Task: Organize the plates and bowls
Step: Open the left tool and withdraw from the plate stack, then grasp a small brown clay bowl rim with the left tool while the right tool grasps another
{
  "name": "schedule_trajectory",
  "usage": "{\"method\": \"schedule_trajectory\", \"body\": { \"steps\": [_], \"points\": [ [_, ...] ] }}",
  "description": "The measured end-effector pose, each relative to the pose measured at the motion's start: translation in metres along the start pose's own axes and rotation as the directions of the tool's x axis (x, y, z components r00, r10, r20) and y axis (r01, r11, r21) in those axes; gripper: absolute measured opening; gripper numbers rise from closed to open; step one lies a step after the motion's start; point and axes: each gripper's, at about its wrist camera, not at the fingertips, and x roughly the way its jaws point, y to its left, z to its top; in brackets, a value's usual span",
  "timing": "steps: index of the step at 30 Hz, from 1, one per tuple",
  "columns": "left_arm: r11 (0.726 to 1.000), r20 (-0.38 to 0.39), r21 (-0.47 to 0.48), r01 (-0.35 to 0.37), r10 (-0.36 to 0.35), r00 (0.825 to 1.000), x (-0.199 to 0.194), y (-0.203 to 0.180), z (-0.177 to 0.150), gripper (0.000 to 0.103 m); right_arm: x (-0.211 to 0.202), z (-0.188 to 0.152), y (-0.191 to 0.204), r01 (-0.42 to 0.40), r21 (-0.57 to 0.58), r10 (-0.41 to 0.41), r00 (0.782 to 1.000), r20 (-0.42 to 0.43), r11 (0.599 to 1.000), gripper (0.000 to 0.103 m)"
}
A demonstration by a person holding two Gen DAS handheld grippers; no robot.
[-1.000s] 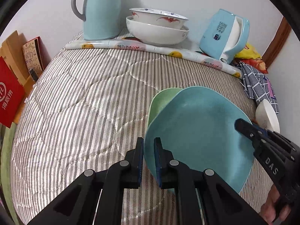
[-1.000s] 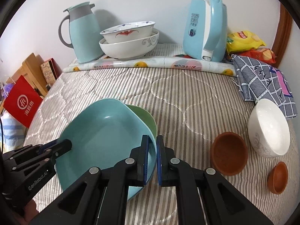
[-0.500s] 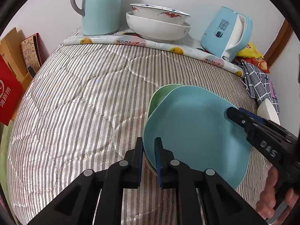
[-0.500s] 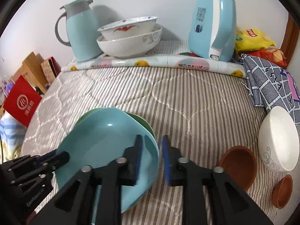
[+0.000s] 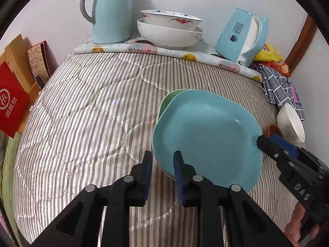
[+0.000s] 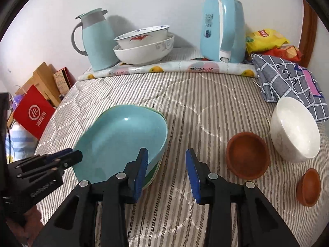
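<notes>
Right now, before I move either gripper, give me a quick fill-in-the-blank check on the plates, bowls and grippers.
1. The blue plate sits on top of a ____ plate.
2. The right gripper is ____, clear of the plate rim.
3. The large brown bowl lies between the blue plate and the ____ bowl.
4. The left gripper straddles the blue plate's ____.

Missing words: green; open; white; rim

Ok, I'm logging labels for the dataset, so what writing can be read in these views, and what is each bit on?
"DAS": right gripper body, seen from the left wrist.
"海底捞", under a round white logo: red bag.
Left gripper body: pale lettering, too blurred to read.
Blue kettle: dark printed label, too small to read.
Yellow snack bag: red logo, unreadable.
Patterned box: scribbled print, unreadable.
</notes>
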Motion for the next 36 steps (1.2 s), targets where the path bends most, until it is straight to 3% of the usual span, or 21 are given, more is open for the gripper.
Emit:
{"method": "schedule_trajectory", "body": {
  "steps": [8, 15, 23, 30, 36],
  "points": [
    [1.000, 0.014, 0.008, 0.025, -0.025, 1.000, -0.012, -0.009, -0.006, 0.027, -0.012, -0.010, 0.002, -0.003, -0.011, 0.004, 1.000, 0.011, 1.000, 0.038],
    [0.999, 0.009, 0.034, 0.031, -0.032, 0.999, -0.014, -0.029, -0.009, 0.027, -0.030, -0.014, -0.022, 0.019, 0.016, -0.019, 0.999, 0.029, 1.000, 0.038],
    [0.997, 0.013, 0.059, 0.047, -0.048, 0.999, -0.019, -0.067, -0.008, 0.027, -0.064, -0.022, -0.075, 0.078, 0.078, -0.083, 0.994, 0.066, 0.994, 0.038],
    [0.991, 0.017, 0.115, 0.068, -0.070, 0.997, -0.020, -0.119, -0.006, 0.028, -0.097, -0.035, -0.131, 0.189, 0.139, -0.204, 0.974, 0.097, 0.972, 0.053],
    [0.986, 0.015, 0.153, 0.065, -0.068, 0.998, -0.011, -0.162, -0.004, 0.028, -0.114, -0.049, -0.184, 0.251, 0.201, -0.271, 0.959, 0.080, 0.947, 0.054]
  ]
}}
